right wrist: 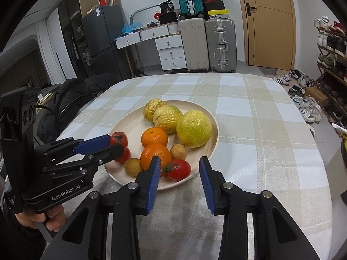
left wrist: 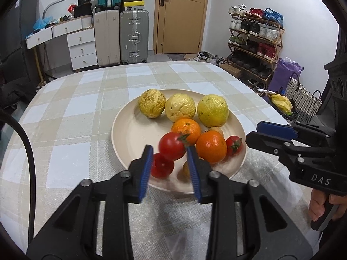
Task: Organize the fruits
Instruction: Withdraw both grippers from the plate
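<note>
Left wrist view: a tomato (left wrist: 171, 149) is sitting between my left fingers (left wrist: 147, 166), blurred, just above a second tomato (left wrist: 161, 166) at the near rim of the plate (left wrist: 130, 130). The pads are standing partly open and not pressing; I cannot tell whether the fruit is resting or dropping. My right gripper (right wrist: 180, 182) is hovering partly open and empty over the plate's near edge, beside the third tomato (right wrist: 179, 169).

To do this well, I judge I should be letting the tomato settle beside its kind, then backing straight off without nudging the oranges (left wrist: 210, 147).

Count on the plate: three tomatoes, two oranges, three large yellow fruits (left wrist: 212, 110), two small brown ones (right wrist: 178, 151). The plate is sitting mid-table (left wrist: 71, 99).
</note>
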A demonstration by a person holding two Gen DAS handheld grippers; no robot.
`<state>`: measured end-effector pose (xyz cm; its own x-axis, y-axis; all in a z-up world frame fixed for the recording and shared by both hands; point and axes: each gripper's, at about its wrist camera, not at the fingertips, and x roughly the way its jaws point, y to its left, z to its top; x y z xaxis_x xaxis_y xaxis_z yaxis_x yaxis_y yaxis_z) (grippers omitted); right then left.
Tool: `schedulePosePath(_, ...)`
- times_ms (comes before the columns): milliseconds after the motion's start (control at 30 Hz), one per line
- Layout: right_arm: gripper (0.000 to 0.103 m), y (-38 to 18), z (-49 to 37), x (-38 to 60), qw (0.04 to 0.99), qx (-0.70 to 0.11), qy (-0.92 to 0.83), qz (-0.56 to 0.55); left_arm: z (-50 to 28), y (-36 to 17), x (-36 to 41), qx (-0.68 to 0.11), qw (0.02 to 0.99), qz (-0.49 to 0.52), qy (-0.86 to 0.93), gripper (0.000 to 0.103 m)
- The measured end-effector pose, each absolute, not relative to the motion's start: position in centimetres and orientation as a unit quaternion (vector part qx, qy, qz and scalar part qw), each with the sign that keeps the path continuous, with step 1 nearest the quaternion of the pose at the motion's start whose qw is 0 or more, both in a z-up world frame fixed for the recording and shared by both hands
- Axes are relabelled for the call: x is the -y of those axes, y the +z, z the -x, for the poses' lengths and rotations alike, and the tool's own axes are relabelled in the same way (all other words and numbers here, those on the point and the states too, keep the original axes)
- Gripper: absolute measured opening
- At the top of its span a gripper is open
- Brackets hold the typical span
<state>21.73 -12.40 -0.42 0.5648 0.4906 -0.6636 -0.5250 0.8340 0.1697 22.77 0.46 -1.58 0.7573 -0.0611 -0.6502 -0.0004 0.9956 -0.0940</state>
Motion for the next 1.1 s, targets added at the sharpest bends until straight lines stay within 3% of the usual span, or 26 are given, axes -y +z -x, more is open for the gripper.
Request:
schedulePosePath(133, 0.05, -0.3, -21.0, 12.6, 0.888, -0.361, 0.285, 0.028, -21.4, -1.1, -0.7, -0.336, 0.94, 0.047, -0.019, 0.071)
schedulePosePath(200, 0.065, -0.2, -20.6, 12.7, 0.891, -0.355, 0.282, 0.033, -20.4, -0.8, -0.8, -0.329, 0.943, 0.045, -0.013, 0.083)
schedulePosePath(300, 0.089, 0.0, -19.6, 13.2, 0.896, -0.34, 0.285, 0.029, -18.7, -0.3, -1.2, -0.317, 0.947, 0.046, -0.01, 0.086)
schedulePosePath(433, 0.102, 0.4, -18.8, 13.8, 0.9, -0.322, 0.293, 0.015, -16.6, 0.3, -1.7, -0.297, 0.954, 0.043, -0.001, 0.102)
schedulePosePath(1100, 0.103, 0.8, -15.9, 14.6, 0.92, -0.245, 0.305, -0.003, -11.2, 1.2, -2.8, -0.244, 0.968, 0.047, 0.025, 0.102)
